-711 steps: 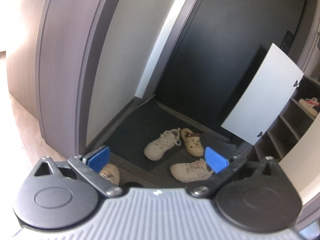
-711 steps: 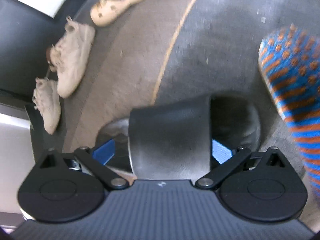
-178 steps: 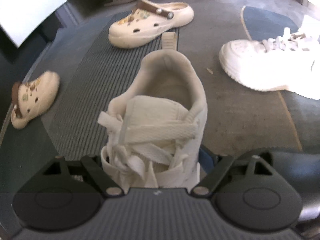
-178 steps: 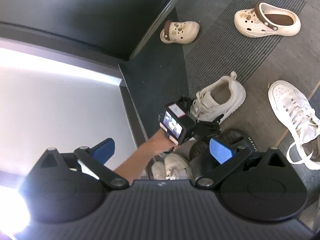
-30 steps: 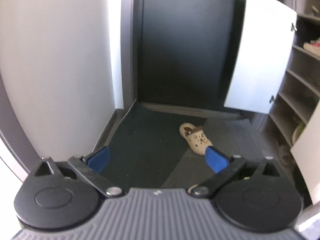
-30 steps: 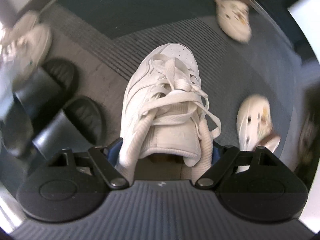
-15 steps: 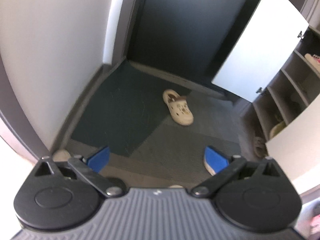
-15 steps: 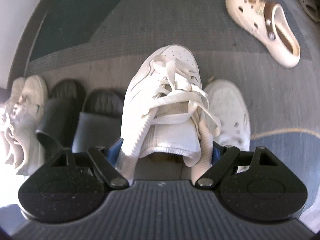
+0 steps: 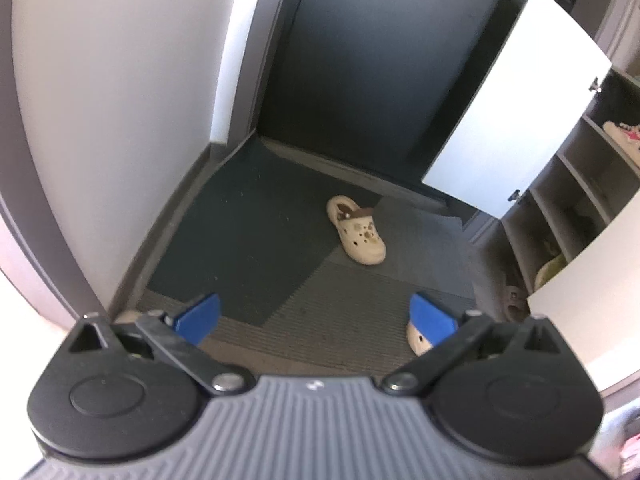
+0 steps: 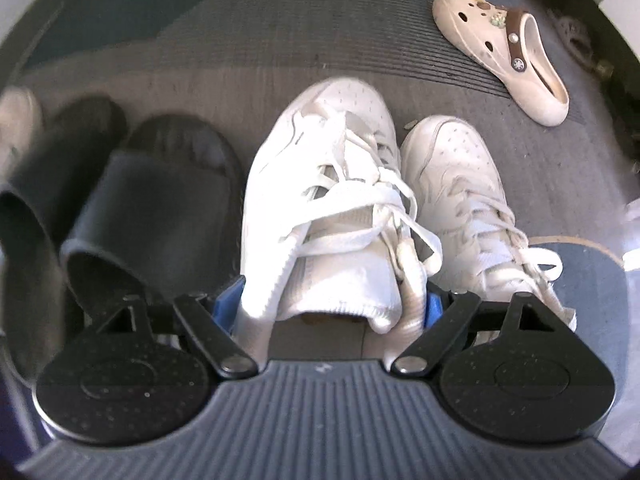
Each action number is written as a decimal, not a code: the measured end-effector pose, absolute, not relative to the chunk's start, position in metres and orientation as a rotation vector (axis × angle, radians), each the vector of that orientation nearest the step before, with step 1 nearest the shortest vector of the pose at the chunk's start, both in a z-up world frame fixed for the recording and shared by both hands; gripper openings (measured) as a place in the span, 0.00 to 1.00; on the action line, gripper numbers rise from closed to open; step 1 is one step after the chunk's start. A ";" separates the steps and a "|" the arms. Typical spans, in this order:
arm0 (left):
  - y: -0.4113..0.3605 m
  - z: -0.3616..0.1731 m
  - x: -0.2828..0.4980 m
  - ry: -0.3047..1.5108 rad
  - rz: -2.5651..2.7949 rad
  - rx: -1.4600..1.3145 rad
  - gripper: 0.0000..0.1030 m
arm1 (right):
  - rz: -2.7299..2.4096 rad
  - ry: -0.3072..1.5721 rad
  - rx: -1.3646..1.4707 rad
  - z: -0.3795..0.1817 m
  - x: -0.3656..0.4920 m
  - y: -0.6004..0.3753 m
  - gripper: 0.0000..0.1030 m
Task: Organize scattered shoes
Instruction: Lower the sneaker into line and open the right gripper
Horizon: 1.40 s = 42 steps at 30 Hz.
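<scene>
Left wrist view: your left gripper (image 9: pixel 314 314) is spread wide with nothing between its blue pads (image 9: pixel 199 317), held above the dark ribbed entry mat (image 9: pixel 320 320). Ahead on the floor lies a cream perforated clog with a brown heel strap (image 9: pixel 357 229), toe pointing toward you, well apart from the fingers. A second cream clog toe (image 9: pixel 418 341) peeks out just behind the right-hand pad. To the right, a white cabinet door (image 9: pixel 516 120) stands open beside grey shoe shelves (image 9: pixel 576 196) that hold a few pairs, too small to describe.

Right wrist view: your right gripper (image 10: pixel 330 308) is clamped on the heel collar of a white leather lace-up sneaker (image 10: pixel 320 184), toe pointing away from you and laces loose across the tongue. Whether its sole touches the floor cannot be told. Just beside it on the right sits the matching white sneaker (image 10: pixel 460 184), parallel, toes nearly level. On the left, close by, a pair of black rubber slide sandals (image 10: pixel 156 200) lies side by side. The other cream clog with a brown strap (image 10: pixel 504 48) lies farther off, upper right, on the ribbed mat.
</scene>
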<state>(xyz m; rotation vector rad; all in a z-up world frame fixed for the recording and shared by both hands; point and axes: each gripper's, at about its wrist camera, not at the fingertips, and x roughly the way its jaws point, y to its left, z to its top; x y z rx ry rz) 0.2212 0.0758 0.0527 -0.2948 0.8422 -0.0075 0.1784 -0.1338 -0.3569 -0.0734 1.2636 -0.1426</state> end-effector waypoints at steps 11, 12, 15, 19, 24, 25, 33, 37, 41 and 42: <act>0.069 0.058 0.217 0.835 -0.031 -0.305 1.00 | -0.092 1.273 0.066 -0.350 0.181 -0.141 0.85; 0.067 0.058 0.216 0.832 -0.034 -0.302 1.00 | -0.081 1.271 0.082 -0.349 0.180 -0.143 0.85; 0.061 0.058 0.215 0.839 -0.051 -0.309 1.00 | -0.035 1.255 0.126 -0.346 0.174 -0.150 0.85; 0.053 0.054 0.212 0.859 -0.072 -0.320 1.00 | 0.016 1.229 0.144 -0.344 0.170 -0.157 0.85; 0.043 0.051 0.207 0.865 -0.090 -0.290 1.00 | -0.003 1.202 0.133 -0.342 0.161 -0.158 0.87; 0.041 0.051 0.206 0.865 -0.093 -0.281 1.00 | -0.015 1.177 0.157 -0.338 0.157 -0.162 0.86; 0.036 0.048 0.203 0.873 -0.089 -0.274 1.00 | -0.122 0.862 0.309 -0.288 0.131 -0.199 0.87; 0.035 0.045 0.203 0.888 -0.095 -0.286 1.00 | -0.261 0.758 0.611 -0.280 0.107 -0.248 0.86; 0.034 0.043 0.203 0.894 -0.101 -0.283 1.00 | -0.425 0.732 0.889 -0.298 0.078 -0.289 0.87; 0.034 0.043 0.202 0.896 -0.102 -0.283 1.00 | -0.429 0.740 0.916 -0.303 0.075 -0.292 0.81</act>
